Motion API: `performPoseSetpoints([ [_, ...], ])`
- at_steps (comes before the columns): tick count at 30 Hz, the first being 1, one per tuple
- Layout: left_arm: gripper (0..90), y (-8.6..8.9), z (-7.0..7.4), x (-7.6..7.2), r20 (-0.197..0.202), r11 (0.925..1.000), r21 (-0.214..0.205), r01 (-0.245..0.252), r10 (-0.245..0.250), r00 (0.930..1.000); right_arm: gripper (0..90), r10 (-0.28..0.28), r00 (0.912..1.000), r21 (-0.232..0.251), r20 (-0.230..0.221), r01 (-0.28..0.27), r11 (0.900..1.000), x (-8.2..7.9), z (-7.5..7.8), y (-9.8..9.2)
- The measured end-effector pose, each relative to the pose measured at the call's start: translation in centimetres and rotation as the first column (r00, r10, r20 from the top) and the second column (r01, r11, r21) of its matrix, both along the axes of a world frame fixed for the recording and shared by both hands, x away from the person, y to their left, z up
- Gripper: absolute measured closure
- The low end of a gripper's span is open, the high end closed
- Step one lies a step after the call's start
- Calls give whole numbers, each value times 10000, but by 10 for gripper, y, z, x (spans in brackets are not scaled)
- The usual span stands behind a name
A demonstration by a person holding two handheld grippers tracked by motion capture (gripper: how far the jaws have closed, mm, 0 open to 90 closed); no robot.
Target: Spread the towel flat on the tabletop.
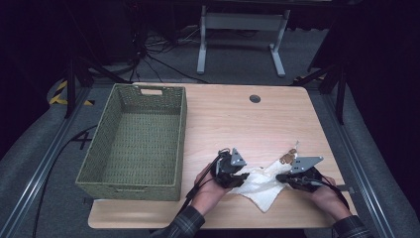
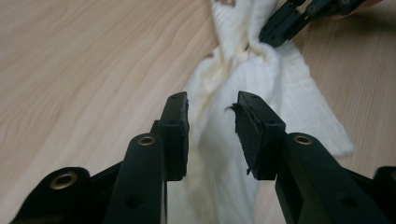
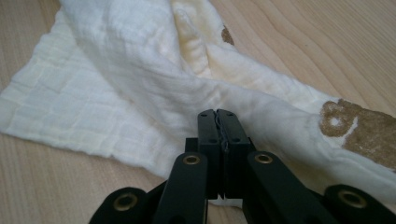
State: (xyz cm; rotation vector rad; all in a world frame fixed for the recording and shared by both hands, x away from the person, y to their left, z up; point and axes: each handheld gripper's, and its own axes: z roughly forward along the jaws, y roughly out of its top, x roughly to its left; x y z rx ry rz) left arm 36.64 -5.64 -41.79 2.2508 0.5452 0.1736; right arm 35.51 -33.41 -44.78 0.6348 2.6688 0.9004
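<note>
A white muslin cloth (image 1: 257, 187) with a brown print (image 1: 287, 158) at its far end lies crumpled on the wooden table (image 1: 237, 119) near the front edge. My right gripper (image 1: 280, 177) comes in from the right, and in the right gripper view its jaws (image 3: 217, 114) are shut on a gathered fold of the cloth (image 3: 116, 70). The left gripper (image 1: 242, 176) is at the cloth's left side. Its jaws (image 2: 212, 105) stand apart in the left gripper view, the cloth (image 2: 280, 79) lying beyond the gap with neither pad pressing it. The right gripper's tip (image 2: 273, 35) pinches the cloth farther off.
A large green woven basket (image 1: 183, 129) stands on the table's left half, close to my left hand. A round cable hole (image 1: 254, 98) sits near the table's far edge. Bare wood stretches behind the cloth. The table's front edge runs just under both hands.
</note>
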Motion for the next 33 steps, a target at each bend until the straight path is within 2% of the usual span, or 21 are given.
performPoseSetpoints([
  [1,660,-7,-1,6,-54,9996,-72,278,-278,9996,894,27,10000,31,8,-27,10000,2,0,0],
  [3,660,-23,-5,17,-170,9970,136,767,-765,9969,895,8,10000,4,37,-8,10000,4,0,0],
  [4,660,-29,-7,22,-402,9957,20,930,-929,9949,895,27,10000,25,13,-27,10000,4,0,0],
  [7,675,-42,-15,29,-497,9939,188,1089,-1079,9929,894,33,10000,33,-13,-33,10000,6,0,0],
  [8,675,-44,-17,31,-549,9937,111,1119,-1111,9923,894,33,10000,33,-13,-33,10000,6,0,0],
  [9,689,-46,-18,33,-772,9925,173,1210,-1193,9899,894,15,10000,34,-33,-15,10000,6,0,0],
  [10,699,-48,-20,34,-747,9918,89,1278,-1268,9891,894,5,10000,41,-33,-5,10000,6,0,0],
  [11,731,-50,-24,35,-1065,9889,170,1477,-1451,9837,894,31,10000,23,-12,-31,10000,6,0,0],
  [13,751,-52,-26,35,-1083,9884,167,1507,-1480,9830,894,26,10000,18,-13,-26,10000,6,0,0],
  [15,821,-53,-28,35,-1128,9848,314,1707,-1662,9796,891,10,10000,13,-3,-10,10000,6,0,0],
  [16,860,-53,-27,35,-1160,9853,341,1671,-1622,9799,867,-31,10000,42,-35,31,10000,6,0,0],
  [17,874,-53,-27,35,-1105,9857,273,1662,-1623,9805,821,-105,9999,276,-86,108,9996,5,3,-1],
  [19,877,-50,-23,36,-1000,9880,125,1538,-1518,9833,807,-136,9999,376,-45,138,9992,5,4,-2],
  [20,878,-49,-20,36,-947,9892,-10,1467,-1461,9847,794,-222,9998,592,3,221,9980,3,8,-3],
  [23,879,-44,-11,37,-728,9926,-183,1198,-1208,9900,804,-146,9999,1212,-18,147,9925,-6,15,-5],
  [25,879,-42,-8,39,-623,9950,-354,934,-955,9935,831,42,9998,1421,-182,-16,9899,-10,14,-2],
  [27,882,-38,-4,43,-516,9962,-320,814,-829,9952,858,364,9984,1389,-442,-300,9898,-17,10,5],
  [28,882,-37,-4,44,-503,9966,-488,662,-687,9964,870,537,9970,1345,-551,-459,9899,-19,8,9],
  [30,882,-34,-2,47,-427,9973,-337,657,-671,9968,883,870,9934,1253,-746,-773,9891,-23,4,17],
  [32,884,-32,-2,49,-378,9980,-459,425,-443,9983,891,1102,9899,1052,-888,-1007,9893,-25,0,25],
  [33,884,-30,-1,51,-298,9987,-311,406,-415,9987,893,1196,9879,965,-991,-1101,9892,-25,-1,27],
])
